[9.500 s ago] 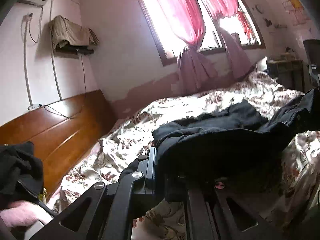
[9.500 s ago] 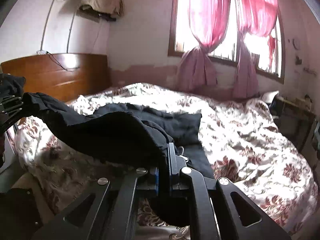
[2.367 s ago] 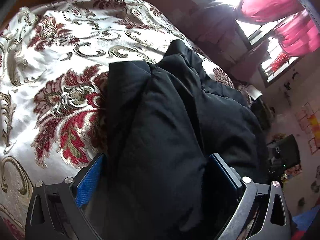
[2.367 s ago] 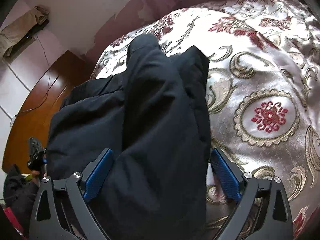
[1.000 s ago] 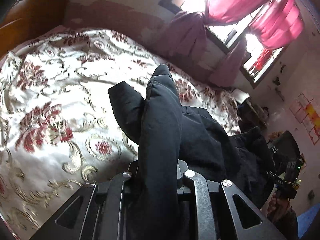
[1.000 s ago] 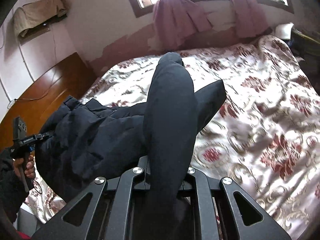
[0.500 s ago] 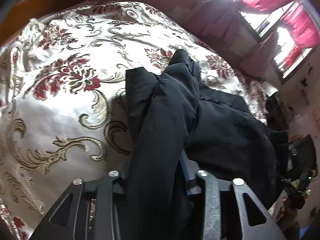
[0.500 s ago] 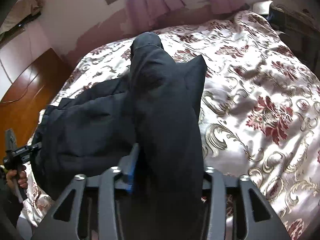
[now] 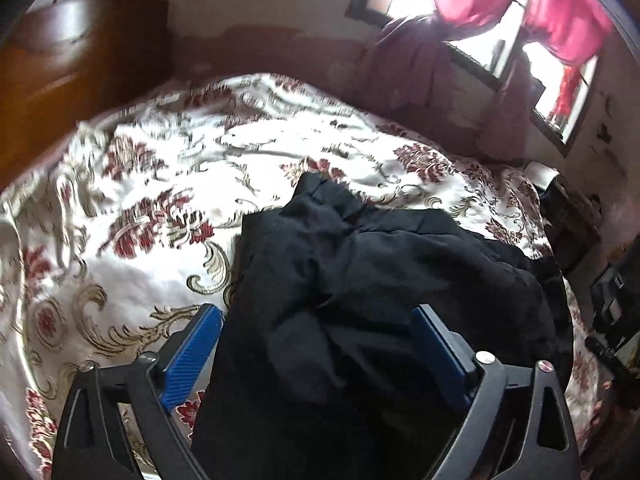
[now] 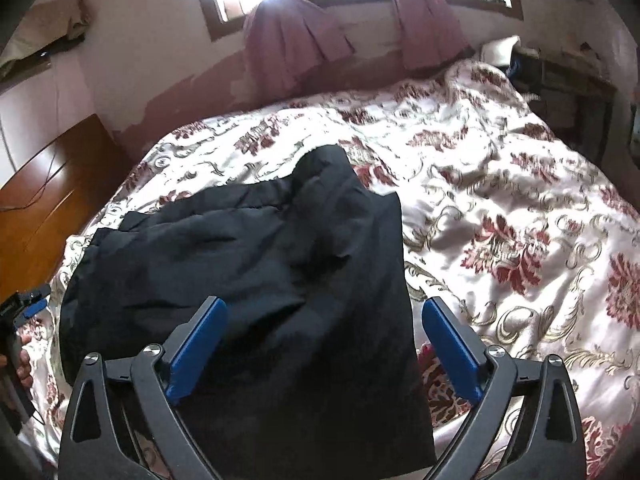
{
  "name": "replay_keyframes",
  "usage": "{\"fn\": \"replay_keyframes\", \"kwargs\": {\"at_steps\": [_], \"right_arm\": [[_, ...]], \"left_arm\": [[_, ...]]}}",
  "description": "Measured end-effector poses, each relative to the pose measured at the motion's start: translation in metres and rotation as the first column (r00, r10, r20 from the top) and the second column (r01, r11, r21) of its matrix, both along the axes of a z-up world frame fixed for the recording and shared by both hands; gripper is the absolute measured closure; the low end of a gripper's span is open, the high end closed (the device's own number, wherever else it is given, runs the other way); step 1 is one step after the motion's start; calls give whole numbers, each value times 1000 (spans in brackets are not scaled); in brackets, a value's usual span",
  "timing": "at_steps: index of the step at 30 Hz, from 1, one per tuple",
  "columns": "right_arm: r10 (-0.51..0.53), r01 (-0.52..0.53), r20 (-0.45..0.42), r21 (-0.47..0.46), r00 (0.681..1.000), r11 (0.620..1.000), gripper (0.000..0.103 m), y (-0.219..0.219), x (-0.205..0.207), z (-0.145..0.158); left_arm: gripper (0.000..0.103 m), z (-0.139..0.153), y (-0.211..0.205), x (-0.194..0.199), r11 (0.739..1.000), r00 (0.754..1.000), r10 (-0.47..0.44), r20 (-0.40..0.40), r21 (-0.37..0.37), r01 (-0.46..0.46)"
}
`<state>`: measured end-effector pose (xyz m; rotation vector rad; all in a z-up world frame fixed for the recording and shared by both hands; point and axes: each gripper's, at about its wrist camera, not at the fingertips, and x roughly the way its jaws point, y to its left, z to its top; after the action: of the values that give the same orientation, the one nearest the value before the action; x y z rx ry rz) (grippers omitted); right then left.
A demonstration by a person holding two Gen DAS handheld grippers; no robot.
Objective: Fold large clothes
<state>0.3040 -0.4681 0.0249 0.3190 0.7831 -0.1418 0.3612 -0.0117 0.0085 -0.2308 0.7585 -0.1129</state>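
I see the large black padded garment lying in a loose heap on the bed with the cream satin cover printed with red flowers, on the side near me. In both wrist views its near edge runs down between the blue pads and out of the bottom of the picture.

My left hand-held gripper has its jaws spread wide, with the black cloth passing between them; I see no pad pressing into it, so I judge that it holds nothing. My right hand-held gripper is the same: jaws wide apart, cloth lying between them, no grip. In the right view I can also see the left tool at the far left edge, just beside the garment.

I think the step in hand is to take a new hold for the next fold. The garment is not flat. There is a raised ridge in the middle and one narrow part, maybe a sleeve, that points toward the window with the pink curtains. To do this step well, I would first choose two points on the same edge and close each tool on only the top layers. If I take too much cloth, the padded layers will bunch. Then I would lift both sides evenly and keep the edge tight between the tools, so the fold line comes straight. The satin cover looks slippery, so the garment may slide when I pull.
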Motion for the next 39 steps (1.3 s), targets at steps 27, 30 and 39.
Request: {"fn": "replay_keyframes", "kwargs": {"at_steps": [27,30,39], "right_arm": [[76,-62,254,-63,964,996,1,68,-121,82],[81,-61,279,-81,957,995,1,78,-135,90],[105,-57,348,-145,932,988,1,113,-180,110]], "left_arm": [[0,75,-43,-152,988,949,-83,303,152,38],[0,80,-44,-165,987,944,-78,320,160,27],[0,86,-47,-209,985,924,-78,373,172,14]]}}
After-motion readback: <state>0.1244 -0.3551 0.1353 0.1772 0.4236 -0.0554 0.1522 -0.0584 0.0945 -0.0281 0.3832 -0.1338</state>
